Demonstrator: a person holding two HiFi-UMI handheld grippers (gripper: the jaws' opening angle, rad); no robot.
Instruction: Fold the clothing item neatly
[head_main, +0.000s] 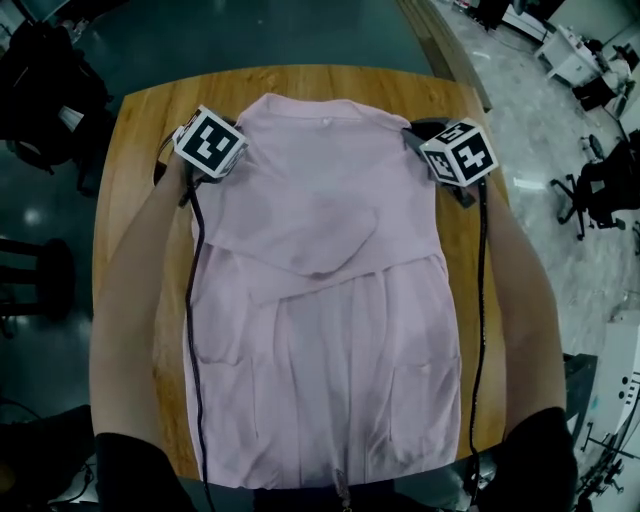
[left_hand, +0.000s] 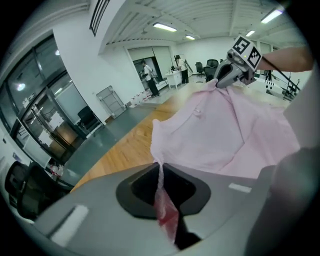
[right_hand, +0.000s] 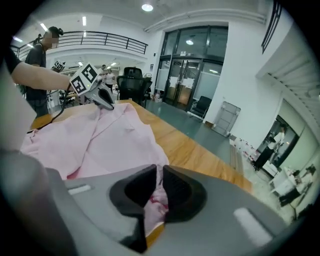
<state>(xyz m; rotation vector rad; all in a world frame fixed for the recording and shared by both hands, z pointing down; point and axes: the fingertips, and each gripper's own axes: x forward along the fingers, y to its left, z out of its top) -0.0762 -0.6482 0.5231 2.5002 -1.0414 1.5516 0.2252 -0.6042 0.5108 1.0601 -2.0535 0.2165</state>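
Note:
A pale pink shirt (head_main: 320, 300) lies flat on the wooden table (head_main: 135, 150), collar at the far end and sleeves folded in over the body. My left gripper (head_main: 215, 150) is at the shirt's far left shoulder. In the left gripper view its jaws (left_hand: 161, 172) are shut on a thin pinch of pink fabric (left_hand: 225, 135). At the far right shoulder, my right gripper (head_main: 455, 155) is also shut, with a bunch of shirt cloth (right_hand: 100, 140) pressed between its pads (right_hand: 159, 185). Each gripper view shows the other gripper across the shirt.
Black cables (head_main: 195, 330) run down both long sides of the shirt. Bare wood shows left, right and beyond the collar. Office chairs (head_main: 600, 190) stand on the floor to the right, and dark gear (head_main: 40, 80) to the far left. People (left_hand: 149, 77) stand far off.

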